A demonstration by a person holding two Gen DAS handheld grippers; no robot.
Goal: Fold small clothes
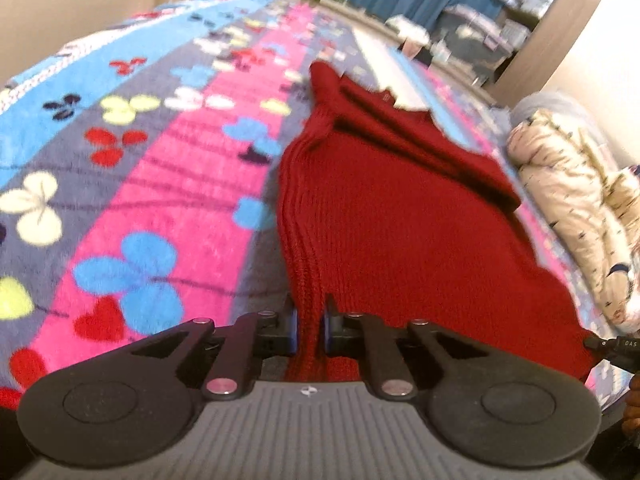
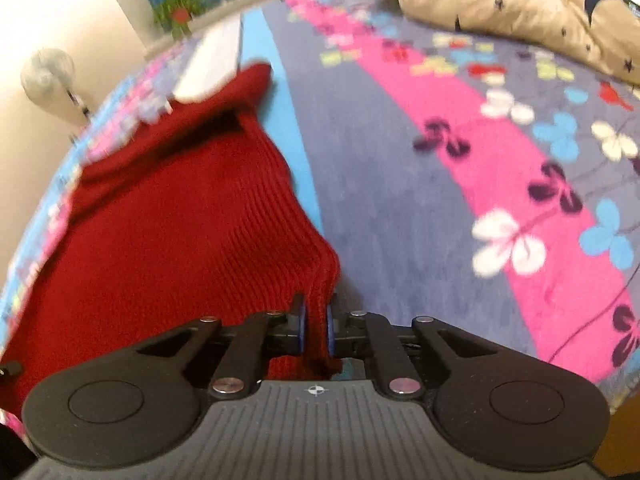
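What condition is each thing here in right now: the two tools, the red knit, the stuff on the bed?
Left tool: shut on the red sweater's near edge.
Right tool: shut on the same sweater's other near corner.
Red sweater: partly folded, sleeve laid across it, near edge pinched at both corners.
Flowered blanket: spread flat under the sweater.
Beige jacket: lying crumpled on the blanket, apart from the sweater.

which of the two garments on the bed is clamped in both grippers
The red knitted sweater: left gripper and right gripper pinch its near edge. The beige jacket lies untouched.
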